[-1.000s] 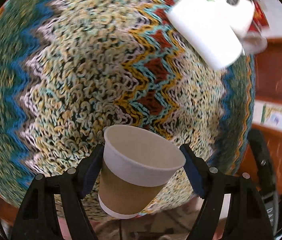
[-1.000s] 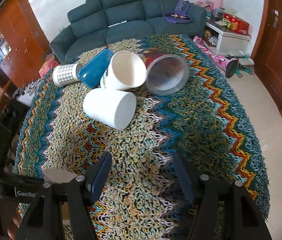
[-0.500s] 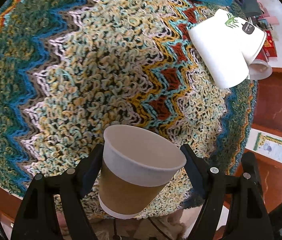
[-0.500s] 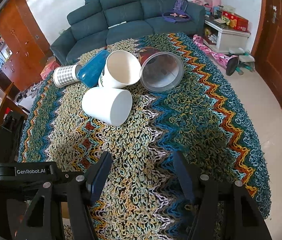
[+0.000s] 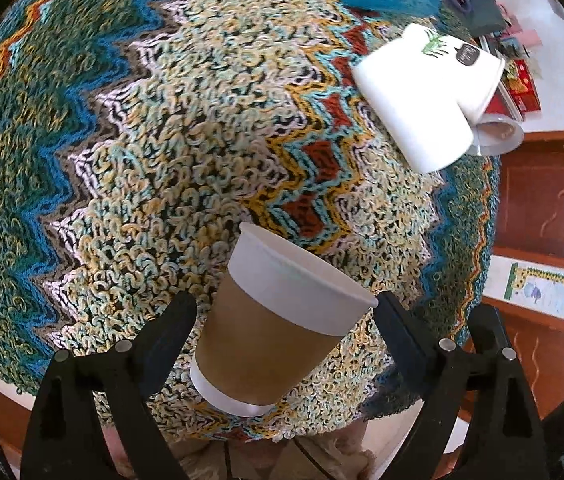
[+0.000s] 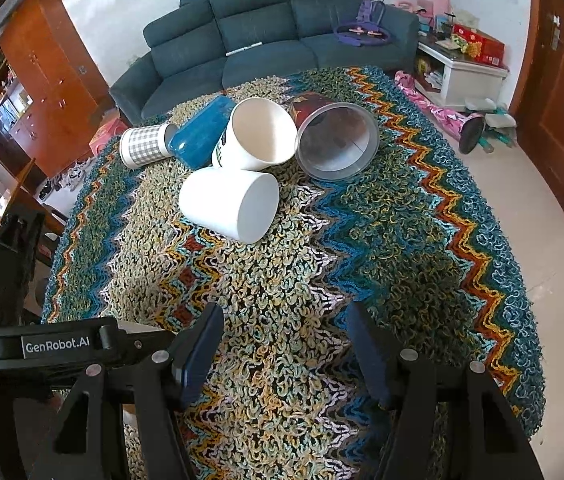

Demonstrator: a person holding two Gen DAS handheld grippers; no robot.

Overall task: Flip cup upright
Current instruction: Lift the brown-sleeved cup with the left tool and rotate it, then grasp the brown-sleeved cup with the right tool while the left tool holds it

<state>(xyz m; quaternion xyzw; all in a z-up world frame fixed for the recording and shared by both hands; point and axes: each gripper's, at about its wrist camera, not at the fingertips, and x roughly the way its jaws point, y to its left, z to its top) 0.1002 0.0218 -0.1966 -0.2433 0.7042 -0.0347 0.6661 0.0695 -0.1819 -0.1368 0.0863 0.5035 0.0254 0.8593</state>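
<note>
A brown paper cup with a white rim point(image 5: 270, 332) stands mouth up, slightly tilted, on the knitted zigzag cloth point(image 5: 142, 152) near the table's near edge. It sits between the fingers of my left gripper point(image 5: 282, 320), which are spread with gaps on both sides of the cup. My right gripper point(image 6: 282, 344) is open and empty above the cloth point(image 6: 401, 240). The left gripper's body point(image 6: 50, 348) shows at the lower left of the right wrist view, hiding most of the cup.
Several cups lie on their sides at the table's far part: a plain white cup point(image 6: 230, 204), a white cup with a plant print point(image 6: 260, 134), a red cup point(image 6: 333, 140), a blue cup point(image 6: 202, 132), a checked cup point(image 6: 144, 146). A sofa point(image 6: 274, 36) stands beyond.
The left gripper's fingers have spread away from the brown cup, which now rests on the cloth. The left gripper pulled back slightly. The right gripper has barely moved.
</note>
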